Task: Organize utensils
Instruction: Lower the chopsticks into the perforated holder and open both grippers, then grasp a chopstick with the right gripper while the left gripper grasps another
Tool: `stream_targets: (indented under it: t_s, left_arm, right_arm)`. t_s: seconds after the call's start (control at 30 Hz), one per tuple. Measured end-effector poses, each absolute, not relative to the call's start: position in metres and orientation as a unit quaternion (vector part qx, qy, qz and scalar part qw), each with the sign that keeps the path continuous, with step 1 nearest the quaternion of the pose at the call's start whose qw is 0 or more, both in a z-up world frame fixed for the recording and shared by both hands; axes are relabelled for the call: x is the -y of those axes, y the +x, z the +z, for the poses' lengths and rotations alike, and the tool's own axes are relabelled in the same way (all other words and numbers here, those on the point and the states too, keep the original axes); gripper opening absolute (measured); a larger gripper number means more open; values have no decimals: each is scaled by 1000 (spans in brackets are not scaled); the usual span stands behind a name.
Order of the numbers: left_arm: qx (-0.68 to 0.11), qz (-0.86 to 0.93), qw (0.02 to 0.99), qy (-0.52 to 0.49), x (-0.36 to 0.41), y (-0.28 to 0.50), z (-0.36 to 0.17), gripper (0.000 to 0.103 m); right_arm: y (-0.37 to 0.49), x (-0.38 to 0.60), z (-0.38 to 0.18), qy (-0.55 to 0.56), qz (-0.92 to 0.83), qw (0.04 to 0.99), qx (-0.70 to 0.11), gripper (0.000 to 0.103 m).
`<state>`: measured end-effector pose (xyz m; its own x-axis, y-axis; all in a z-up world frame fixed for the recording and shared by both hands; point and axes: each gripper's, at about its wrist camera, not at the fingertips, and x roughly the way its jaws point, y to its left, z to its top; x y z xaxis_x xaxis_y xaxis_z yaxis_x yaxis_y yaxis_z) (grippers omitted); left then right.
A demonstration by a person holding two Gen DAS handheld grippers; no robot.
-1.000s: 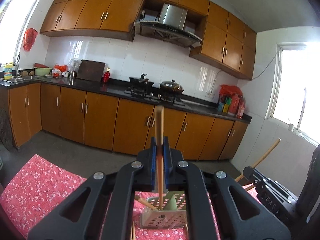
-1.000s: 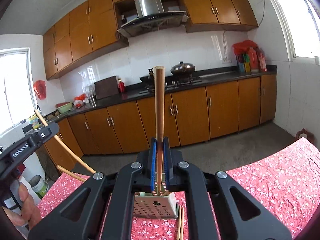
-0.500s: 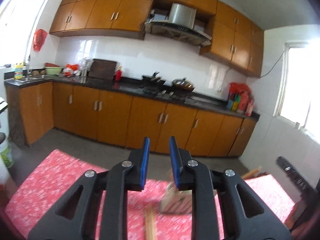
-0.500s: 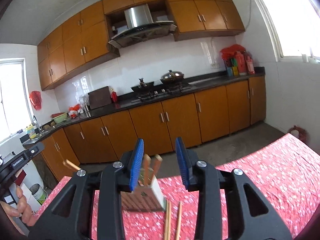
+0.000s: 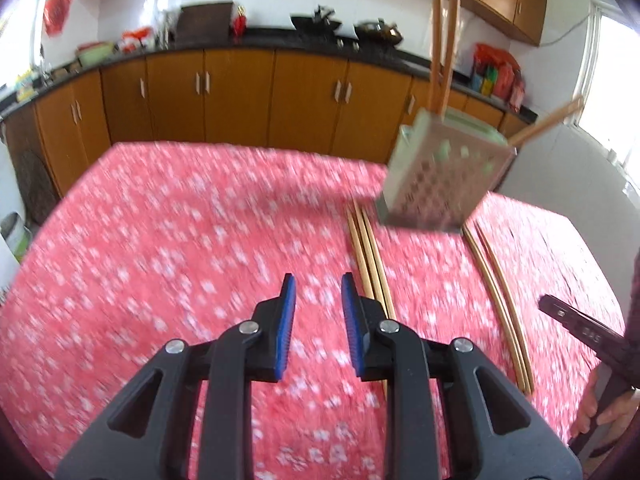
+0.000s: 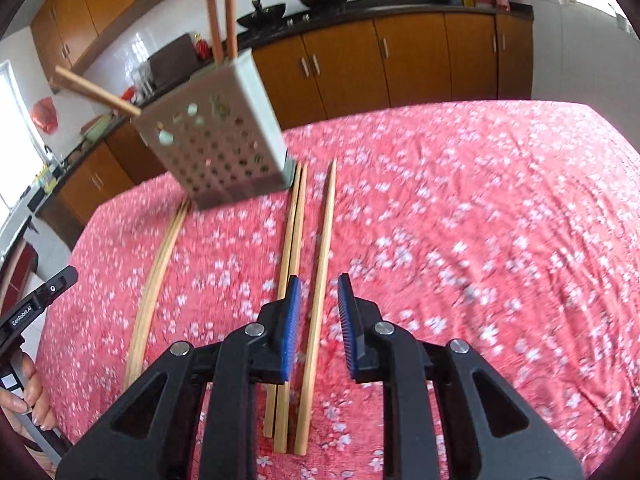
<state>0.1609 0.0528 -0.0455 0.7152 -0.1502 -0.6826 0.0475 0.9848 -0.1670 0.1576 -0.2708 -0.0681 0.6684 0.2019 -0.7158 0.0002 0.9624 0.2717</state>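
Right gripper (image 6: 318,312) lowered; chopstick (image 6: 320,280) between parted jaws.

Both grippers are now tilting down toward the tablecloth (image 5: 168,216); a second ago each was clamping an upright chopstick above the holder (image 6: 216,140). The left gripper (image 5: 318,308) and right gripper (image 6: 318,304) are gaping empty, the right straddling a loose chopstick (image 6: 322,292).

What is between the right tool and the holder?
In the right wrist view, chopsticks lie on the red cloth from the open right tool toward the holder.
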Motion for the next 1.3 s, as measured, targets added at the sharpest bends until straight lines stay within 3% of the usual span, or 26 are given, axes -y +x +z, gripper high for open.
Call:
stream_targets:
  t_s: [0.2, 0.3, 0.53, 1.1, 1.17, 1.3]
  left_arm:
    - [-400, -75, 910, -78, -42, 162, -63, 24]
    - [-408, -86, 906, -73, -31, 164, -66, 24]
    - [-427, -114, 895, -55, -8, 170, -76, 20]
    - [-436, -71, 897, 20, 9, 173, -93, 14]
    - [-434, -65, 898, 20, 5, 173, -93, 8]
    - [-437, -29, 899, -6, -20, 184, -93, 8]
  right_arm:
    - [162, 256, -91, 98, 45, 893, -437, 20]
    - [162, 264, -95, 90, 34, 894, -438, 7]
    - [166, 302, -96, 126, -26, 891, -434, 7]
    - [160, 282, -96, 81, 6, 898, -433, 7]
    - [160, 280, -96, 81, 12, 897, -435, 8]
    - [162, 280, -96, 72, 14, 898, -434, 7]
